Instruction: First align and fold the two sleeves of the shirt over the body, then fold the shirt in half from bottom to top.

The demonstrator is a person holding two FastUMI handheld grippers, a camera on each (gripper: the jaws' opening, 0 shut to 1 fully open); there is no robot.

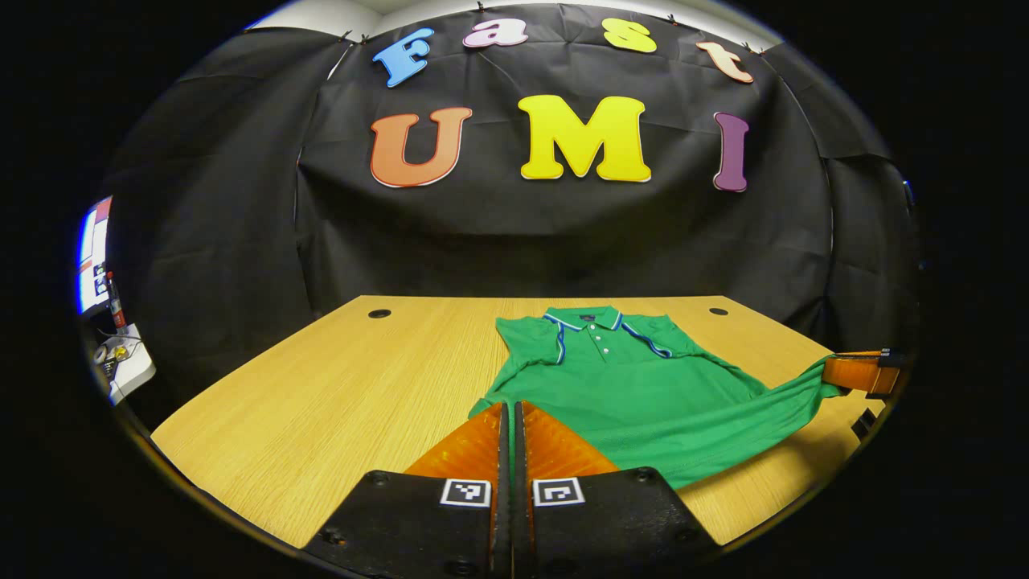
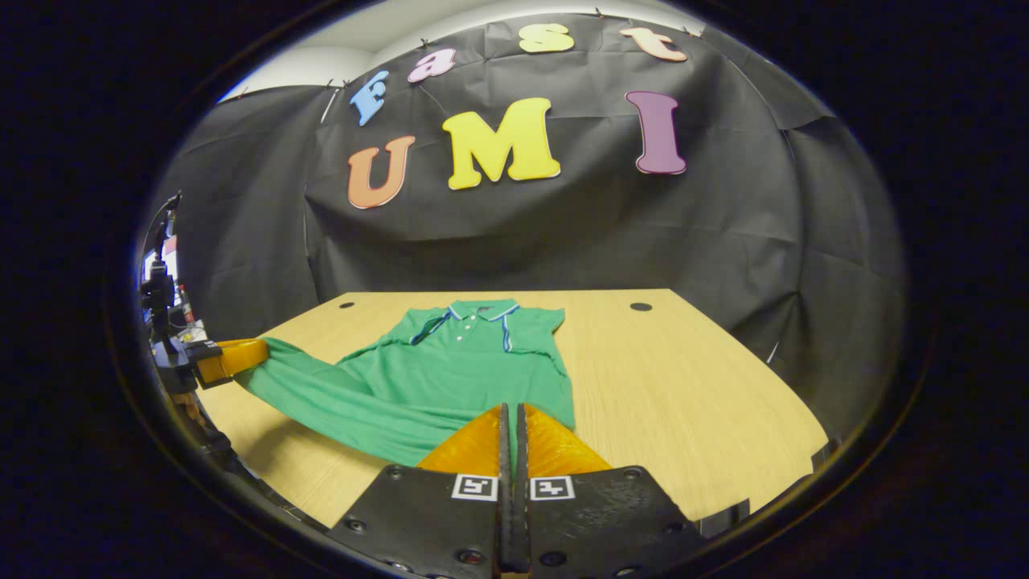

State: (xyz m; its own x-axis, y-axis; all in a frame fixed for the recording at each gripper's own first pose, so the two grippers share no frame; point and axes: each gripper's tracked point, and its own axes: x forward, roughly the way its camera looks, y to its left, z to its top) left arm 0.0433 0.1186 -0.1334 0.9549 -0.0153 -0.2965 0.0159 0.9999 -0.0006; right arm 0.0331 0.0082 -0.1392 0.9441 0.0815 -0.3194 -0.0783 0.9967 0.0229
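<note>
Currently both grippers, left [image 1: 511, 410] and right [image 2: 512, 412], clamp near hem corners of shirt [image 1: 635, 378]; fabric limp, light, sags between holds.

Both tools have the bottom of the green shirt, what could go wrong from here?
The left tool and right tool each pinch only a hem corner of the shirt, so a corner could slip out. The cloth between them sags to the table; carried toward the collar, it might drag and bunch, leaving a crooked fold.
</note>
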